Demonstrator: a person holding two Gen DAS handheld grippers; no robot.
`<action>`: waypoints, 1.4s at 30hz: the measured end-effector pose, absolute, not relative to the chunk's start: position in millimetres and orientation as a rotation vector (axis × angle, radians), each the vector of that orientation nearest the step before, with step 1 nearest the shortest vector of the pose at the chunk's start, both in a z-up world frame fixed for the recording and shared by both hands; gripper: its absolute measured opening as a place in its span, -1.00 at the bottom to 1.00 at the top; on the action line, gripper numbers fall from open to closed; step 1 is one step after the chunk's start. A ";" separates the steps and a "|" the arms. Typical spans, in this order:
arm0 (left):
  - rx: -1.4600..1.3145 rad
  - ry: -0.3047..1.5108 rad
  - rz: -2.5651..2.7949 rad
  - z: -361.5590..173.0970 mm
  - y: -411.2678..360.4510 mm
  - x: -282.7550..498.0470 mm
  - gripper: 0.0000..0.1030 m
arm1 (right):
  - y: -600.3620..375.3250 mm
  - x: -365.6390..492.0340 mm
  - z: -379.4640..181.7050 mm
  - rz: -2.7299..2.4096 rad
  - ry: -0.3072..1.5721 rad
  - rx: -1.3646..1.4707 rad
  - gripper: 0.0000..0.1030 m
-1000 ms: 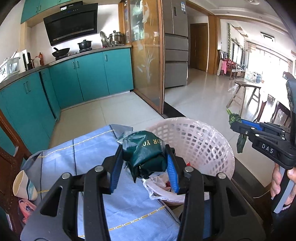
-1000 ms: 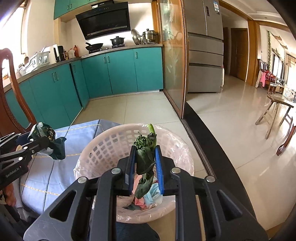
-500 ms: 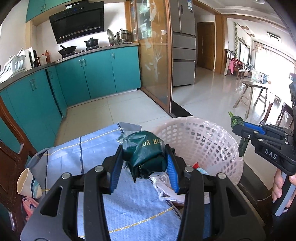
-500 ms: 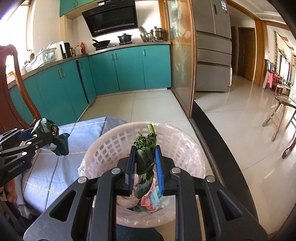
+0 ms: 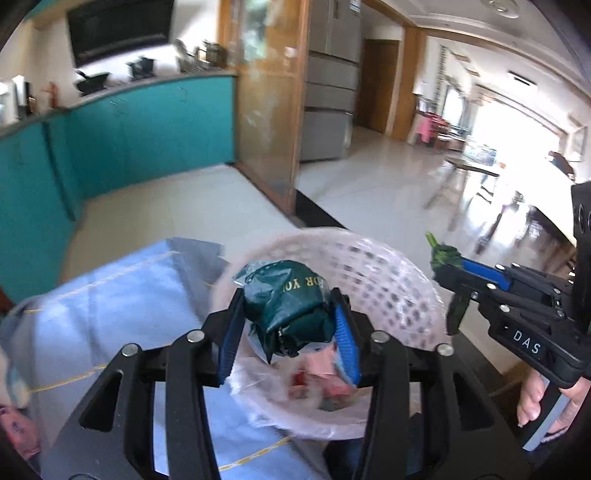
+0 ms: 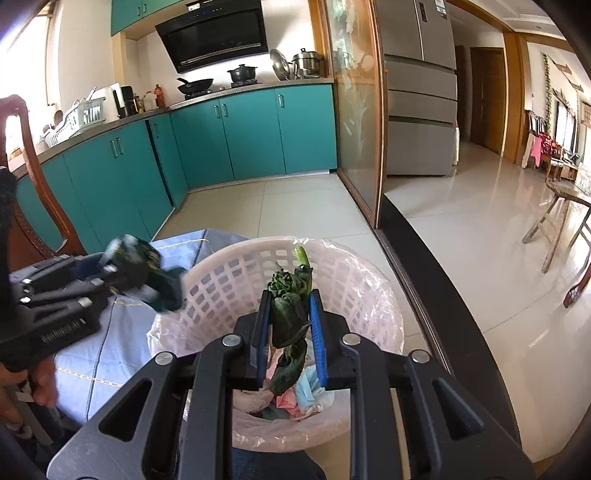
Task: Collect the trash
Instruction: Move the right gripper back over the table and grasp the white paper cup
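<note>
As jaws widened, left gripper [image 5: 289,325] reached basket [image 5: 388,280]

Teal cabinets [image 6: 236,144] run from nine to twelve o'clock under a black range hood [image 6: 218,35], with a steel refrigerator [image 6: 419,92] at one o'clock, a wooden stool [image 6: 561,221] at three, and a blue tablecloth [image 5: 110,306] at eight.

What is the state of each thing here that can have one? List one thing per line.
Left gripper: jaws just been opening, green bag between them.
Green bag: crumpled, over the basket rim.
Right gripper: shut on wilted vegetable.
Basket: lined, part-filled with trash.
Blue cloth: spread flat.
</note>
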State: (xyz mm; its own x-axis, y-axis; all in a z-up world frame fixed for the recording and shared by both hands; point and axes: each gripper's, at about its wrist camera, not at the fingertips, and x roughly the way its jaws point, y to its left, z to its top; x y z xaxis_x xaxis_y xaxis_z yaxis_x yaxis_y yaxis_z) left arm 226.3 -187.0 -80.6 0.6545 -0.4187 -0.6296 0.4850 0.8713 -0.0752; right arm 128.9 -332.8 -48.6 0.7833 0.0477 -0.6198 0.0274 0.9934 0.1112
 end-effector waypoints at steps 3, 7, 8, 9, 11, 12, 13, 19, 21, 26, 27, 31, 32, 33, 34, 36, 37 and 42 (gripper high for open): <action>0.116 0.684 -0.482 -88.8 -187.2 230.3 0.30 | -334.2 130.5 -52.3 0.015 0.684 0.132 -0.60; 0.060 0.692 -0.426 -87.8 -168.2 230.8 0.52 | -332.2 138.4 -59.9 0.029 0.712 0.144 -0.60; 0.054 0.692 -0.402 -86.2 -161.4 229.8 0.56 | -330.0 141.5 -62.8 0.029 0.725 0.140 -0.60; 0.051 0.692 -0.384 -85.8 -156.2 228.8 0.57 | -327.1 145.0 -66.2 0.025 0.743 0.131 -0.59; 0.048 0.693 -0.339 -85.0 -142.4 224.0 0.58 | -322.0 151.7 -71.3 0.007 0.770 0.114 -0.44; 0.054 0.686 -0.307 -85.6 -132.9 218.6 0.59 | -319.2 153.2 -73.0 0.002 0.774 0.116 -0.21; 0.064 0.679 -0.282 -86.5 -125.7 213.4 0.59 | -317.1 153.4 -72.8 0.006 0.768 0.125 0.05; 0.158 0.663 -0.108 -100.5 -67.7 168.3 0.58 | -279.8 162.2 -68.8 0.114 0.763 0.113 0.24; 0.161 0.688 -0.073 -106.6 -43.3 151.3 0.48 | -254.6 168.9 -69.3 0.178 0.771 0.089 0.24; 0.115 0.772 0.042 -122.7 15.5 120.7 0.32 | -153.6 197.8 -66.7 0.470 0.800 0.086 0.24; 0.105 0.781 0.048 -124.7 21.9 116.5 0.31 | -129.6 206.9 -65.9 0.527 0.813 0.091 0.24; 0.109 0.776 0.079 -129.4 43.8 104.6 0.29 | -38.5 238.3 -63.6 0.714 0.866 0.093 0.23; 0.102 0.772 0.078 -129.7 49.7 101.5 0.29 | -10.1 248.8 -66.2 0.760 0.893 0.100 0.22; 0.094 0.770 0.074 -129.8 54.8 98.6 0.29 | 14.3 257.4 -69.4 0.788 0.919 0.095 0.19; 0.090 0.768 0.071 -129.8 58.1 95.5 0.29 | 29.4 262.6 -71.5 0.799 0.934 0.083 0.13; 0.096 0.762 0.064 -129.3 63.7 88.8 0.29 | 67.4 267.9 -75.4 0.839 0.968 0.039 0.11; 0.102 0.758 0.059 -130.0 66.5 83.4 0.29 | 85.4 265.2 -77.2 0.876 0.991 0.004 0.11; 0.069 0.766 0.009 -132.7 77.8 65.1 0.29 | 133.3 234.3 -106.2 0.961 1.051 -0.180 0.11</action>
